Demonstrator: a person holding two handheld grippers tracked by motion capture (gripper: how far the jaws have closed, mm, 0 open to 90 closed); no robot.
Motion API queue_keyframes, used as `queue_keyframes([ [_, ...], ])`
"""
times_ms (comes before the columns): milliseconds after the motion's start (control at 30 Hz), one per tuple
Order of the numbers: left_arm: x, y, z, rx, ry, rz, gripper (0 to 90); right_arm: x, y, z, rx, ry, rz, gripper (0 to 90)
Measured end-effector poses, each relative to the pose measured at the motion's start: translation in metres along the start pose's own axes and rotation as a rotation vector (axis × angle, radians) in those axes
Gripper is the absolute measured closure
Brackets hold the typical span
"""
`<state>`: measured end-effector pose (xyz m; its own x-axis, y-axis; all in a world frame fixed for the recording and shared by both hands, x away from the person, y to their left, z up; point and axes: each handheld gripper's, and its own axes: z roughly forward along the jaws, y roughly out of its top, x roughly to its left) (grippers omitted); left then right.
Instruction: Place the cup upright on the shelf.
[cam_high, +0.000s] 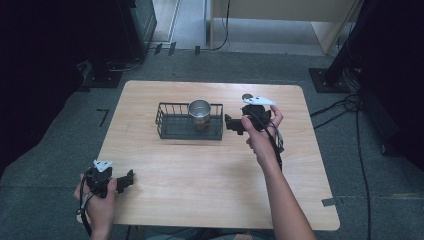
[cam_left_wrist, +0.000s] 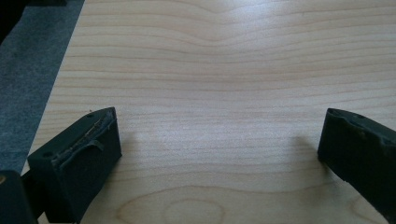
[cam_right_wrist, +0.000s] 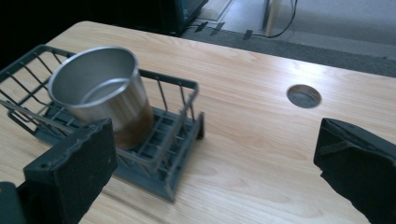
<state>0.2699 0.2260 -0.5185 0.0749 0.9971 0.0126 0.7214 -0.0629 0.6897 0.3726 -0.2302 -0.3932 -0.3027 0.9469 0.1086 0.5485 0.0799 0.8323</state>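
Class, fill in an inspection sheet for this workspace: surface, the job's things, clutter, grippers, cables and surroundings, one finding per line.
Surface: light wooden table, rounded corners, with a round cable hole near its far edge.
Job's things: steel cup standing upright inside a dark wire basket at the table's far middle; the cup looks empty.
Clutter: nothing seen.
Grippers: left hand-held gripper open, low over the near left corner, holding nothing; right hand-held gripper open, just right of the basket, holding nothing.
Cables: a cable trails from the right gripper along the forearm; more cables lie on the floor at right.
Surroundings: grey carpet, dark equipment at the sides.
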Motion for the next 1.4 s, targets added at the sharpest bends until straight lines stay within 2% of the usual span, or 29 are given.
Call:
queue_keyframes([
  [367,0.0,0.0,0.0,-0.001,0.0,0.0,0.0,-0.038,-0.035,-0.018,0.024,-0.071,0.026,0.0],
  [933,0.0,0.0,0.0,0.0,0.0,0.002,0.0,-0.094,-0.105,-0.048,0.046,-0.169,0.133,0.0],
  [1133,0.0,0.0,0.0,0.0,0.0,0.002,0.0,-0.108,-0.125,-0.055,0.062,-0.201,0.156,0.0],
  [1300,0.0,0.0,0.0,0.0,0.0,0.002,0.0,-0.114,-0.144,-0.059,0.087,-0.246,0.151,4.0],
  [1400,0.0,0.0,0.0,0.0,0.0,0.002,0.0,-0.117,-0.154,-0.061,0.091,-0.251,0.16,4.0],
])
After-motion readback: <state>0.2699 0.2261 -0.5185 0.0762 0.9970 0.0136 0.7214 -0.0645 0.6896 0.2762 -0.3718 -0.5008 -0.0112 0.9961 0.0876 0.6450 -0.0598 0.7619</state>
